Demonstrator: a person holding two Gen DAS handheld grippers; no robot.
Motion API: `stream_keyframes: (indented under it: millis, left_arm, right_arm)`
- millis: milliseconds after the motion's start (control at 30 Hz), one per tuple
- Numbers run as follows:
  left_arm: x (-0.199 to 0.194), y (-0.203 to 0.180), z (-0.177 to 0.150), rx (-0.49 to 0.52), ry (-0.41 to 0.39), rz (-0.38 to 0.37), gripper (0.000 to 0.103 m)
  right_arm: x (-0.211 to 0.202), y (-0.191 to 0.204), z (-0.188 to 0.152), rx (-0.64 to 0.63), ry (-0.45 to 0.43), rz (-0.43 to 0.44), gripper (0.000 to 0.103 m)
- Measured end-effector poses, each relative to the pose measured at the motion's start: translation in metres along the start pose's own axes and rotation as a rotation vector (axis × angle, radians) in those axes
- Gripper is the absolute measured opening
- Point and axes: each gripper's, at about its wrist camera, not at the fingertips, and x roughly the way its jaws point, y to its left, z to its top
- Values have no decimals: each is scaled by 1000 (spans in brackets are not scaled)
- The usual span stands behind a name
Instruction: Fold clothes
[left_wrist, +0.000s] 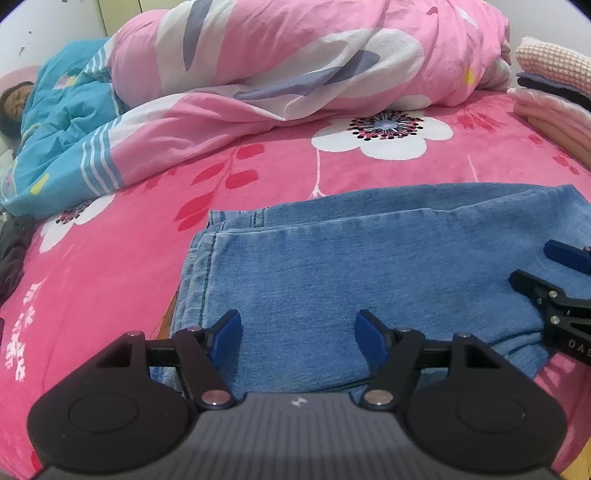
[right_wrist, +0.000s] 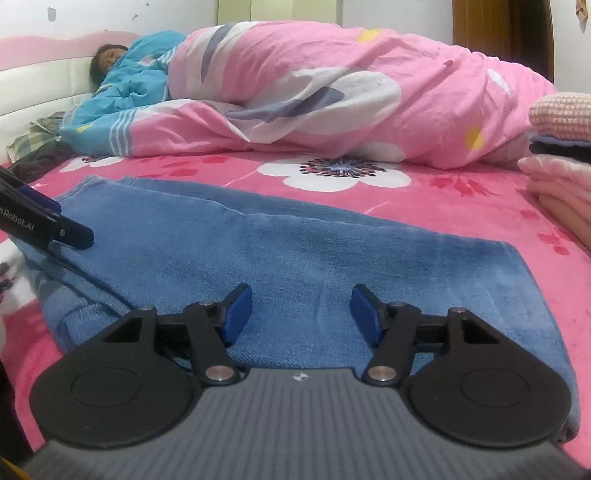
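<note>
A pair of blue jeans (left_wrist: 369, 258) lies folded flat on the pink flowered bed cover (left_wrist: 110, 258). My left gripper (left_wrist: 297, 334) hovers open over the jeans' near left part, nothing between its blue pads. The right gripper (left_wrist: 546, 266) shows at the right edge of the left wrist view, over the jeans' right side. In the right wrist view the jeans (right_wrist: 295, 251) spread across the middle, and my right gripper (right_wrist: 301, 314) stands open above their near edge. The left gripper's finger (right_wrist: 55, 229) pokes in from the left.
A person (right_wrist: 110, 59) lies under a pink and blue quilt (right_wrist: 295, 92) along the far side of the bed. A stack of folded clothes (right_wrist: 561, 166) sits at the right edge. Dark clothing (left_wrist: 11, 254) lies at the far left.
</note>
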Motion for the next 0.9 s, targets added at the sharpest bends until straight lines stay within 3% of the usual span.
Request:
stream_keyframes:
  millis: [367, 500, 600, 633, 767, 900]
  left_arm:
    - [0, -1, -1, 5, 2, 14, 73]
    - [0, 1, -2, 11, -4, 10, 77]
    - [0, 2, -4, 16, -10, 5, 77]
    - [0, 2, -4, 17, -12, 3, 77]
    - [1, 4, -6, 20, -21, -5, 78]
    - [1, 6, -7, 14, -28, -13, 78]
  right_arm:
    - [-3, -4, 8, 27, 10, 17, 61]
    - [-33, -42, 22, 206, -62, 79, 65]
    - [-44, -94, 24, 360, -91, 15, 67]
    - [-42, -116, 21, 422, -69, -13, 67]
    - [-21, -182, -5, 674, 96, 30, 64]
    - [-25, -184, -15, 651, 121, 116, 63]
